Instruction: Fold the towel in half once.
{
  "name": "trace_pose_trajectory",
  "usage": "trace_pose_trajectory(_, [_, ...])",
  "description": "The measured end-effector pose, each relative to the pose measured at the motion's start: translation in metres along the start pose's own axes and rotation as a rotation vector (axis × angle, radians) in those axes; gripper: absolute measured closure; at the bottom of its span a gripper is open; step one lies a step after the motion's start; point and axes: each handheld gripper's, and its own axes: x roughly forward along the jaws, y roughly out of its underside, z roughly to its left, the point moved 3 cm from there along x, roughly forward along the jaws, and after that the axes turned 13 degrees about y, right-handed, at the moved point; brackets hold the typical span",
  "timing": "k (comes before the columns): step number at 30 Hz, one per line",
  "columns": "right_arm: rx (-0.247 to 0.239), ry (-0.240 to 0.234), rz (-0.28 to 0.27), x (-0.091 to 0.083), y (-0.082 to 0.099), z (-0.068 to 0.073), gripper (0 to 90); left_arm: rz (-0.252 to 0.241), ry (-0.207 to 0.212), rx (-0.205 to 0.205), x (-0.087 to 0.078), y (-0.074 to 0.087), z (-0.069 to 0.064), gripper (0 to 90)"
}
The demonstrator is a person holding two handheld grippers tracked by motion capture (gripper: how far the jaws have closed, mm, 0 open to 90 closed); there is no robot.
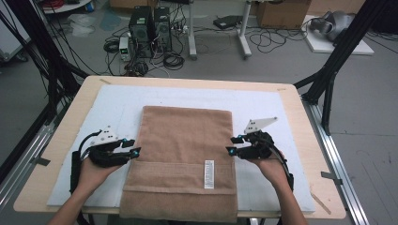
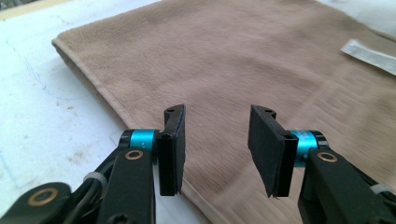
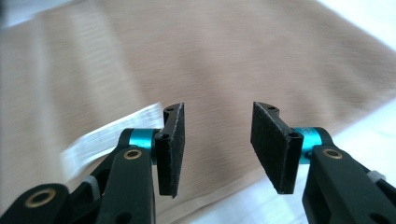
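A brown towel (image 1: 184, 159) lies flat on the white mat (image 1: 112, 105) that covers the table (image 1: 300, 108), its near end hanging a little over the table's front edge. It looks folded, with a band across the lower part and a white label (image 1: 209, 174) facing up there.

The left tool (image 1: 133, 148) sits at the towel's left edge and the right tool (image 1: 232, 145) at its right edge, both pointing inward at about the same level. Each one has its jaws parted with nothing between the pads; in the left gripper view (image 2: 217, 151) and the right gripper view (image 3: 217, 151) the cloth lies under the open jaws, untouched.

The step in hand seems to be a folding pass, between grips: both tools are free and lined up on opposite side edges. The next move probably calls for lowering each tool onto its edge, pinching through all the layers, and lifting both sides evenly so the fold comes out straight.
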Motion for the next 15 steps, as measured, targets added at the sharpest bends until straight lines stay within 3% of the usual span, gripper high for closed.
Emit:
trace_pose_trajectory(2, [0.036,0.018,0.022,0.013,-0.001,-0.013,51.2,0.032,-0.036,0.008,0.009,0.0,0.008,54.4])
trace_pose_trajectory(4, [0.067,0.051,0.067,0.027,0.002,-0.023,49.0,0.063,-0.073,-0.017,0.018,0.003,0.02,49.6])
trace_pose_trajectory(8, [0.103,0.091,0.119,0.049,0.008,-0.033,43.4,0.088,-0.107,-0.124,0.029,0.013,0.041,45.0])
trace_pose_trajectory(11, [0.118,0.131,0.156,0.062,0.013,-0.04,41.9,0.067,-0.091,-0.173,0.034,0.017,0.049,45.3])
trace_pose_trajectory(13, [0.142,0.13,0.169,0.069,0.016,-0.041,42.5,0.059,-0.098,-0.168,0.035,0.016,0.05,50.0])
trace_pose_trajectory(15, [0.137,0.153,0.166,0.071,0.014,-0.04,49.8,0.046,-0.077,-0.17,0.036,0.016,0.049,58.8])
